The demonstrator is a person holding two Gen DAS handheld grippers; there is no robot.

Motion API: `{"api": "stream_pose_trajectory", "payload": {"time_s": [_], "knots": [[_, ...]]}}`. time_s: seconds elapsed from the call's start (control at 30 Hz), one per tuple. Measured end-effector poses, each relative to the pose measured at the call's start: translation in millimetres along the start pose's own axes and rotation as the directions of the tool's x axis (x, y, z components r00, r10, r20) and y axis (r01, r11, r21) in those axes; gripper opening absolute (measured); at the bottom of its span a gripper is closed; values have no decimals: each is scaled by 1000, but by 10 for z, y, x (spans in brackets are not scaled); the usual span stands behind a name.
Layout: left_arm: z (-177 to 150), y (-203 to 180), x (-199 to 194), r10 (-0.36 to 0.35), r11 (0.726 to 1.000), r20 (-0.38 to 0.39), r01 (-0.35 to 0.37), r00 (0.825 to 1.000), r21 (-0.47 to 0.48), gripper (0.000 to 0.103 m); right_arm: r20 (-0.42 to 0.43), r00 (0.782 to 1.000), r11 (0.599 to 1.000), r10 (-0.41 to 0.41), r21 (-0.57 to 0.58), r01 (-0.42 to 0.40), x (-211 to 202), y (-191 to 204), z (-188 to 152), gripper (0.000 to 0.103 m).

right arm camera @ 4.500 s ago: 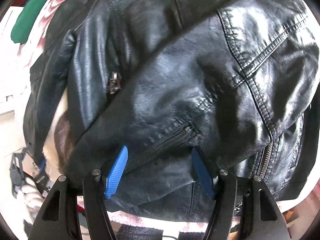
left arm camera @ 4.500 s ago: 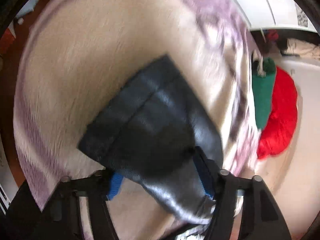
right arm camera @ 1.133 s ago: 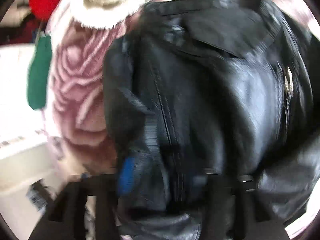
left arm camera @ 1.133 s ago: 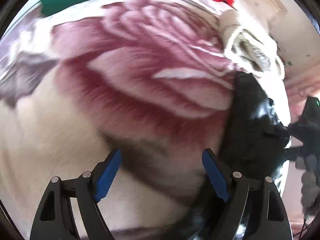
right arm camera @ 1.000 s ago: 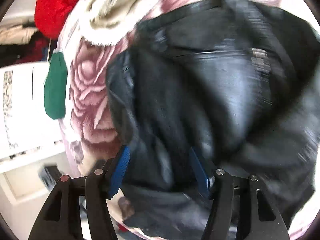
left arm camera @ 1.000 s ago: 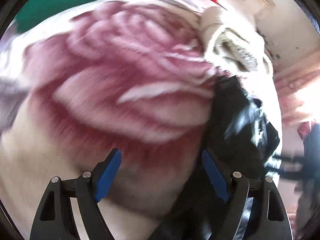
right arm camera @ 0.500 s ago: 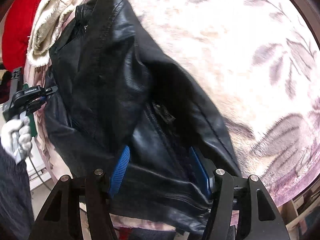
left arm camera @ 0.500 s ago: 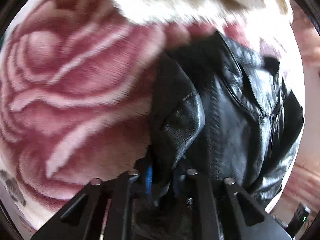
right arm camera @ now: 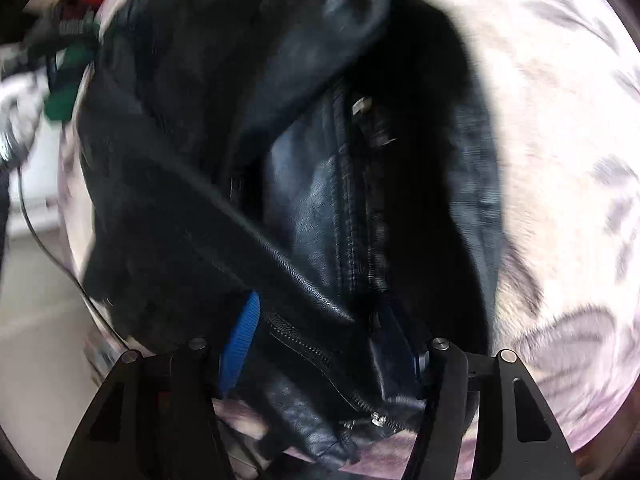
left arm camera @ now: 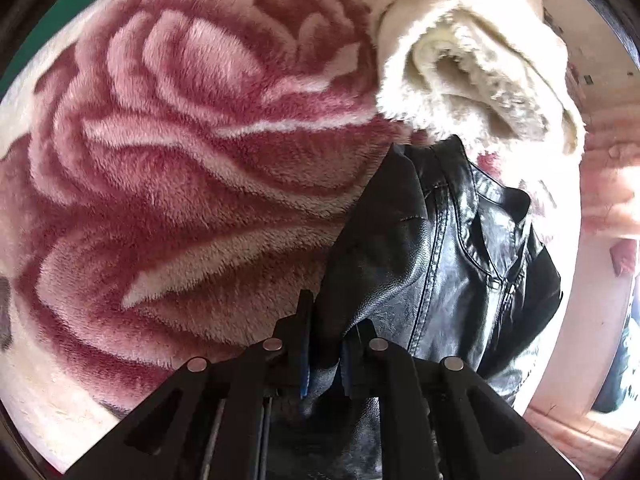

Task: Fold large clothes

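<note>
Nearest the left wrist camera, the left gripper [left arm camera: 325,344] is clamped tight on a fold of the black leather zip-front jacket [left arm camera: 440,280], which lies on the plush blanket with a big pink rose pattern [left arm camera: 180,160], the landmark here. Seen from the right wrist, the right gripper [right arm camera: 328,340] straddles the jacket's zippered hem with its blue pads [right arm camera: 240,332] either side of the leather, and its jaws are closing (I judge they are not yet pressing, since the hem looks slack between them). To do this step well, that hand should let the pads bite fully on the hem before any lift, taking both layers beside the zip and not the zip pull alone; then both hands should draw the jacket taut and level over the blanket so the leather folds flat instead of buckling. Farther off on the blanket, just beyond the jacket's collar, lies a cream fleece-lined garment [left arm camera: 472,60].
</note>
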State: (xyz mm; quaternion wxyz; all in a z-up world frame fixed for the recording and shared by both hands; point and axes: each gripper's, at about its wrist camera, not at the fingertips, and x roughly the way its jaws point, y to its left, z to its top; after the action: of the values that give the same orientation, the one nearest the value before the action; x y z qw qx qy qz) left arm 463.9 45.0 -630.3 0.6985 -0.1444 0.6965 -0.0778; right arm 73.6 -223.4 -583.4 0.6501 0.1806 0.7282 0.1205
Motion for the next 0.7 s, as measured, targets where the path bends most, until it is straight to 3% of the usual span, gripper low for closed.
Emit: {"api": "stream_pose_trajectory", "payload": {"time_s": [0.03, 0.07, 0.17, 0.27, 0.33, 0.4, 0.47, 0.5, 0.53, 0.57, 0.6, 0.63, 0.67, 0.7], "knots": [[-8, -4, -17, -2, 1000, 5, 2, 1000, 1, 9, 15, 1000, 999, -8, -53, 9, -17, 35, -67, 28], [-6, 9, -37, -7, 1000, 10, 7, 1000, -3, 9, 16, 999, 995, -34, -91, 35, -32, 67, -124, 4], [-20, 124, -117, -32, 999, 24, 33, 999, -31, 9, 93, 995, 997, -34, -72, 41, -290, -59, -354, 4], [16, 336, -212, -75, 994, 24, 76, 997, -72, 9, 200, 980, 994, 26, 97, -46, -581, -414, -526, 4], [49, 374, -207, -110, 989, 15, 111, 994, -97, 10, 250, 967, 972, 53, 210, -108, -719, -771, -709, 4], [35, 408, -230, -140, 984, 4, 139, 990, -108, 15, 191, 975, 946, 114, 279, -165, -594, -1042, -782, 7], [6, 368, -330, -133, 989, 1, 132, 991, -70, 19, 143, 983, 926, 120, 340, -162, -493, -1272, -880, 24], [-14, 355, -385, -118, 991, 12, 119, 993, -59, 25, 140, 982, 920, 123, 354, -166, -501, -1355, -924, 24], [-39, 321, -461, -98, 994, 32, 99, 995, -43, 28, 109, 989, 914, 98, 383, -133, -533, -1396, -938, 33], [-87, 317, -594, -81, 997, 64, 82, 995, -14, 35, 116, 989, 910, 89, 394, -128, -602, -1439, -973, 50], [-117, 311, -666, -65, 998, 83, 65, 994, 5, 51, 140, 987, 906, 77, 404, -128, -712, -1479, -1020, 56], [-167, 291, -759, -40, 999, 108, 36, 993, 34, 63, 193, 979, 900, 63, 414, -140, -907, -1538, -1121, 59], [-254, 248, -876, 0, 997, 143, -11, 990, 75, 83, 221, 973, 896, 66, 416, -155, -987, -1563, -1151, 59], [-327, 200, -925, 23, 994, 167, -40, 986, 99, 86, 257, 964, 890, 70, 420, -177, -1133, -1614, -1242, 59]]}}
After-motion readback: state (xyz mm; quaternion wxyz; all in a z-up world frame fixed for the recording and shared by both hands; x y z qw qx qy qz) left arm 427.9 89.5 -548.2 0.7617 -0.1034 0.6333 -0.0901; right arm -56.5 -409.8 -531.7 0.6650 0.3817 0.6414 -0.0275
